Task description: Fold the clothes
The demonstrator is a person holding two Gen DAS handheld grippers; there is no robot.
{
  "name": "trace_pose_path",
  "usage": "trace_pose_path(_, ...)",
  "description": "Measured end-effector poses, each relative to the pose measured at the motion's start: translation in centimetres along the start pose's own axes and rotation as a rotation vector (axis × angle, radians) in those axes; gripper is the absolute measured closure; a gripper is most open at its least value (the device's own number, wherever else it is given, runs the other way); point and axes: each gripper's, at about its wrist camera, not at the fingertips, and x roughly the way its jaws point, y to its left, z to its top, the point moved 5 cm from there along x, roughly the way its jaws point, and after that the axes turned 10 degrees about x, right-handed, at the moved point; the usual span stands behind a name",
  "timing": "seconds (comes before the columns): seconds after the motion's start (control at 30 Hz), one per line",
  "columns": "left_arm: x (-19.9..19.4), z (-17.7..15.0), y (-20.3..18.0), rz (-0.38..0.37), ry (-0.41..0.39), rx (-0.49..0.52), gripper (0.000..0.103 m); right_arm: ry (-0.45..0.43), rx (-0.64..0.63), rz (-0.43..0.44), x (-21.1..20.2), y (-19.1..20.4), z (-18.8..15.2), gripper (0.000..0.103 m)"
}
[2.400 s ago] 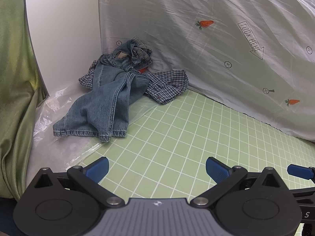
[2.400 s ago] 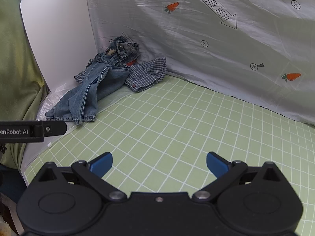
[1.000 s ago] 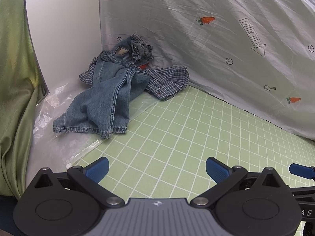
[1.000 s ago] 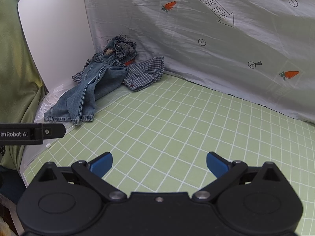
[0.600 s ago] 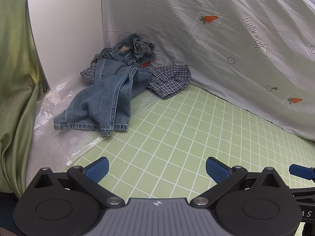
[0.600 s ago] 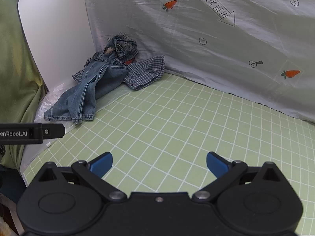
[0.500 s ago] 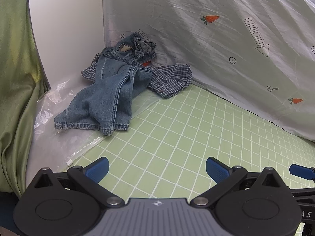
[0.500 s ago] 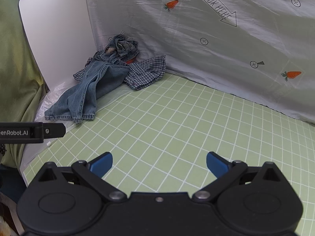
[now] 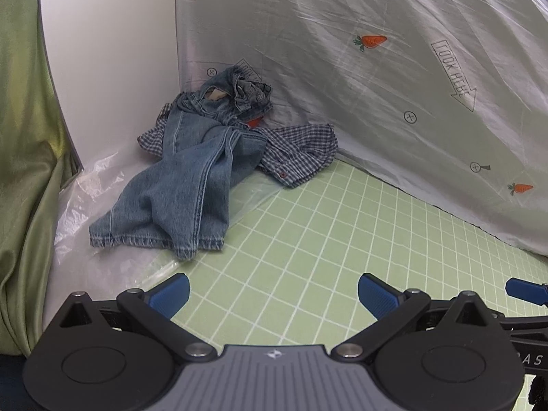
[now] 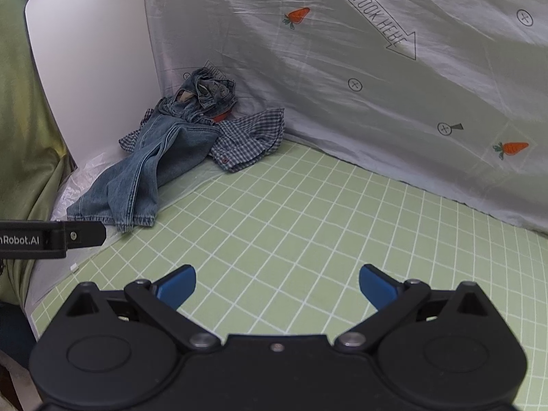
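Crumpled blue jeans (image 9: 185, 185) lie in the far left corner, legs stretched toward me; they also show in the right wrist view (image 10: 150, 167). A checked shirt (image 9: 298, 157) lies partly under them, also in the right wrist view (image 10: 250, 144). Something red (image 9: 254, 122) peeks out between them. My left gripper (image 9: 273, 293) is open and empty over the green grid mat (image 9: 308, 239), short of the jeans' hems. My right gripper (image 10: 276, 286) is open and empty, further right over the mat (image 10: 308, 226).
Clear plastic sheet (image 9: 85, 205) lies under the jeans at the mat's left edge. A white board (image 9: 109, 51) and a grey carrot-print cloth (image 9: 376, 85) wall the back. Green fabric (image 9: 20, 171) hangs at left. The left gripper's side (image 10: 51, 238) shows in the right wrist view.
Both grippers have drifted slightly nearer the clothes, which sit a little larger in view. Both jaws stay open. The clothes have not moved.
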Motion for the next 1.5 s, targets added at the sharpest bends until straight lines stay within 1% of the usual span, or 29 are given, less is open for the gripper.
trace_pose_path(0.13,1.1,1.7,1.2,0.014,-0.009,-0.006,0.000,-0.011,0.000,0.007,1.6,1.0,2.0,0.000)
trace_pose_path(0.23,2.4,3.2,2.8,0.034,-0.010,-0.023,0.000,-0.021,-0.018,0.008,3.3,2.0,3.9,0.000)
trace_pose_path(0.37,4.8,5.1,6.0,0.089,-0.006,-0.046,0.000,-0.030,-0.024,0.017,6.3,3.6,6.8,0.000)
trace_pose_path(0.53,8.9,7.3,10.6,0.148,0.017,-0.117,0.000,-0.019,-0.039,0.019,11.3,6.0,10.1,0.000)
trace_pose_path(0.63,11.9,8.6,13.2,0.180,0.033,-0.151,0.000,-0.012,-0.051,0.024,14.8,7.7,12.0,0.000)
trace_pose_path(0.73,15.8,9.9,16.1,0.211,0.067,-0.209,0.001,-0.018,-0.068,0.026,18.5,9.4,14.1,0.000)
trace_pose_path(0.77,17.1,10.4,17.0,0.209,0.068,-0.226,0.002,-0.020,-0.072,0.031,19.8,10.0,14.8,0.000)
trace_pose_path(0.83,19.5,11.1,18.6,0.213,0.075,-0.259,0.008,-0.026,-0.081,0.047,22.2,11.4,16.2,0.001)
trace_pose_path(0.93,23.0,12.2,20.7,0.222,0.087,-0.304,0.011,-0.036,-0.108,0.075,26.1,13.5,18.4,0.001)
trace_pose_path(1.0,25.2,12.8,21.7,0.213,0.096,-0.329,0.014,-0.036,-0.130,0.089,29.0,14.5,19.8,0.003)
trace_pose_path(1.07,27.4,13.2,22.7,0.194,0.104,-0.356,0.015,-0.030,-0.141,0.100,31.8,15.3,21.0,0.005)
trace_pose_path(1.13,29.4,13.4,23.2,0.184,0.128,-0.382,0.023,-0.027,-0.142,0.107,34.6,16.0,21.8,0.009)
trace_pose_path(1.17,30.4,13.5,23.5,0.179,0.140,-0.395,0.025,-0.025,-0.144,0.115,35.8,16.5,22.2,0.011)
trace_pose_path(1.23,32.0,13.5,23.9,0.173,0.157,-0.421,0.032,-0.025,-0.152,0.131,38.0,17.6,22.7,0.017)
trace_pose_path(1.27,32.5,13.4,24.0,0.169,0.160,-0.430,0.034,-0.030,-0.158,0.138,38.9,18.1,22.9,0.019)
trace_pose_path(1.3,33.0,13.3,24.0,0.164,0.160,-0.437,0.040,-0.037,-0.164,0.146,39.8,18.6,23.1,0.020)
trace_pose_path(1.33,33.3,13.1,24.0,0.154,0.151,-0.442,0.047,-0.046,-0.170,0.152,40.5,19.2,23.3,0.022)
trace_pose_path(1.37,33.4,13.0,24.0,0.144,0.140,-0.449,0.051,-0.055,-0.177,0.159,41.3,19.7,23.4,0.025)
trace_pose_path(1.4,33.6,12.9,24.0,0.137,0.130,-0.457,0.057,-0.066,-0.188,0.167,42.0,20.2,23.6,0.031)
trace_pose_path(1.43,33.6,12.8,24.0,0.135,0.122,-0.467,0.060,-0.078,-0.204,0.175,42.5,20.8,23.8,0.040)
trace_pose_path(1.47,33.6,12.7,24.0,0.134,0.115,-0.478,0.061,-0.091,-0.221,0.184,42.9,21.3,24.0,0.044)
trace_pose_path(1.5,33.6,12.6,24.0,0.134,0.109,-0.488,0.066,-0.106,-0.237,0.194,43.4,21.8,24.3,0.044)
